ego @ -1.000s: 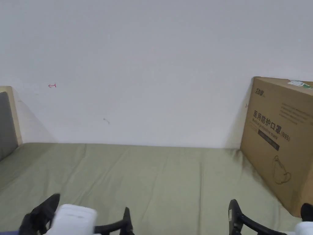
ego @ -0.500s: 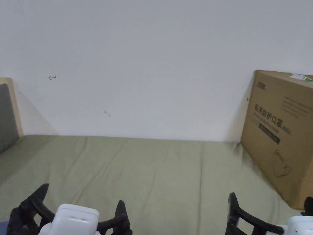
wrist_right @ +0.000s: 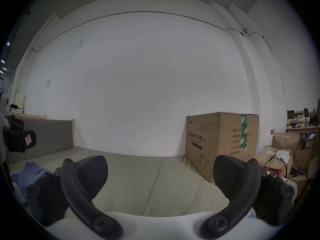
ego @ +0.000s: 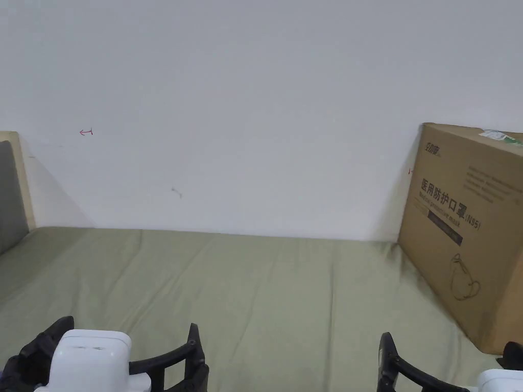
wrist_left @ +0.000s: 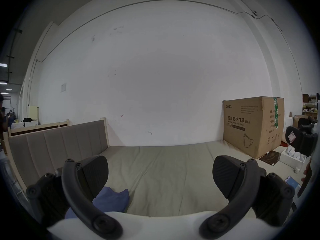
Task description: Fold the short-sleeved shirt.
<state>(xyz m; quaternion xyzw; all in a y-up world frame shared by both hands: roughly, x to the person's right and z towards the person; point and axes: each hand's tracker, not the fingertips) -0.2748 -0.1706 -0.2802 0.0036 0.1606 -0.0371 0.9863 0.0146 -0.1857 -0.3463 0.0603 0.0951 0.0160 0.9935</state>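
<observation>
L gripper (wrist_left: 160, 174) jaws wide apart, empty | R gripper (wrist_right: 161, 174) same | both held level over green mattress (ego: 286, 286), prob. staging before pick | blue shirt (wrist_left: 110, 200) crumpled at mattress near-left, just below L gripper, untouched | cardboard box (ego: 459, 224) far right, w/ clear fold area between

Head view high, gripper views low; all face wall (ego: 255, 102)

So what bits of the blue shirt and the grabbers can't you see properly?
- Blue shirt: left gripper view, the near jaw and white body cover much of it; crumpled, so sleeves can't be made out.
- Blue shirt, right gripper view: partly behind the jaw.
- Left gripper and right gripper: head view, cut off by the bottom edge.
</observation>
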